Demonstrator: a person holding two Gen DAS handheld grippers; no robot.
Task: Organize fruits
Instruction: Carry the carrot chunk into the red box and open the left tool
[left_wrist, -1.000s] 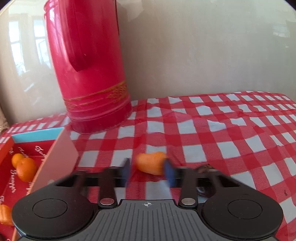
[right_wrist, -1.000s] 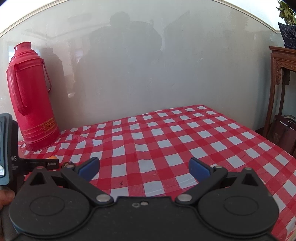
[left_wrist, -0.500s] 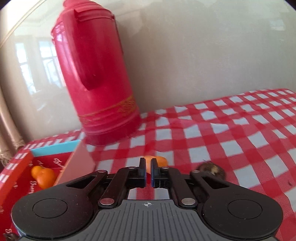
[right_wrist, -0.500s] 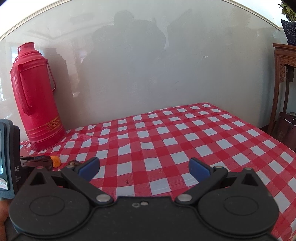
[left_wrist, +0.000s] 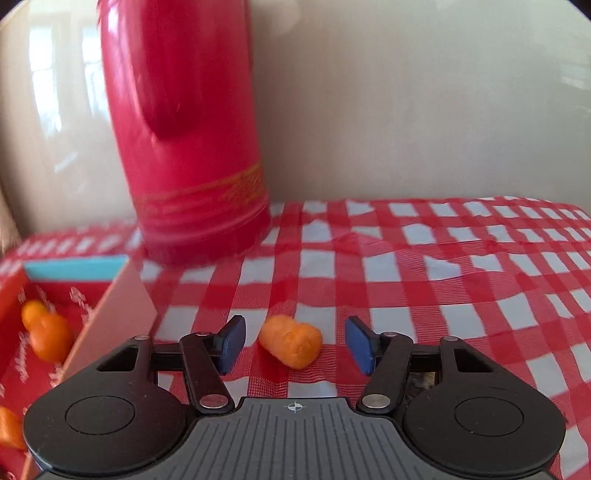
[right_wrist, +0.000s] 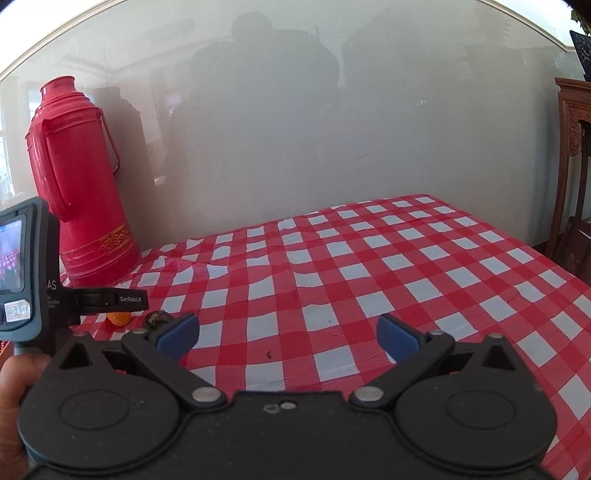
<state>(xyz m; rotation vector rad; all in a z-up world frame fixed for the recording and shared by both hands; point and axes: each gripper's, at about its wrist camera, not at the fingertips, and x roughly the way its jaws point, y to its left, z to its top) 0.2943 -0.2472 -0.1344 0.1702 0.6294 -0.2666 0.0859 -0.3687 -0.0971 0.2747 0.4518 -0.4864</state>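
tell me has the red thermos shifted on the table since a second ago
No. In the right wrist view the red thermos stands at the same spot against the wall, at the tablecloth's back left corner.

A home dining room is suggested by the red-checked tablecloth (right_wrist: 332, 280), red thermos flask (right_wrist: 81, 177) and carved wooden furniture (right_wrist: 574, 122).
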